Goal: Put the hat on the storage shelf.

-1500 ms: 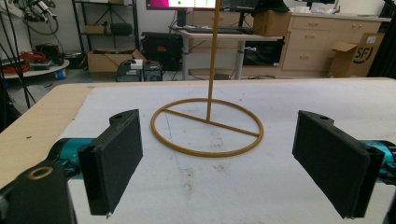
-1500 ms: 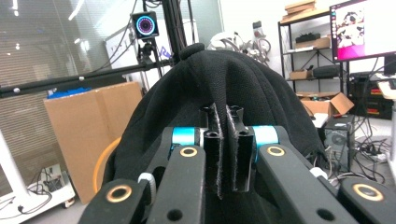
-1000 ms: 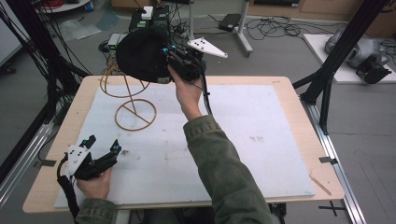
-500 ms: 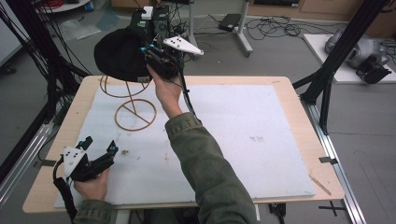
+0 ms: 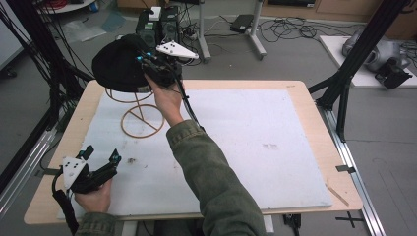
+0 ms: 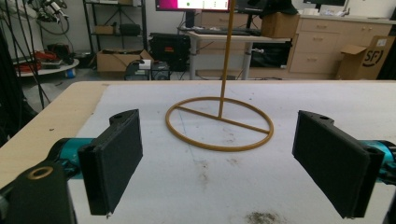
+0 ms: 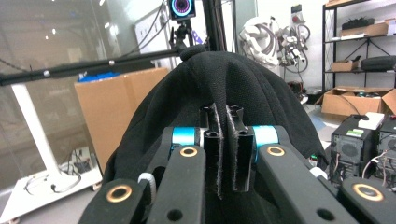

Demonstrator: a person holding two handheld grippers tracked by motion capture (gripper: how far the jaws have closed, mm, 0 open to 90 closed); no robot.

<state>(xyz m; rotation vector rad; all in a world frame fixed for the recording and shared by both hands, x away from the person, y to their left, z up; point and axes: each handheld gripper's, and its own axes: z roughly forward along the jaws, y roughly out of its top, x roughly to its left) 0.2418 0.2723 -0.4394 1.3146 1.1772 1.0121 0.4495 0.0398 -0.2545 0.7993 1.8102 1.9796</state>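
My right gripper [image 5: 156, 69] pinches the black hat [image 5: 118, 64] upper left, probably to seat it on the wire stand [image 5: 141, 115]. My left gripper [image 5: 101, 164] waits wide open, lower left.

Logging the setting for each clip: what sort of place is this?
Probably a robotics lab or workshop: black frame posts around the table, cables on the floor, and shelves, cardboard boxes and a monitor behind.
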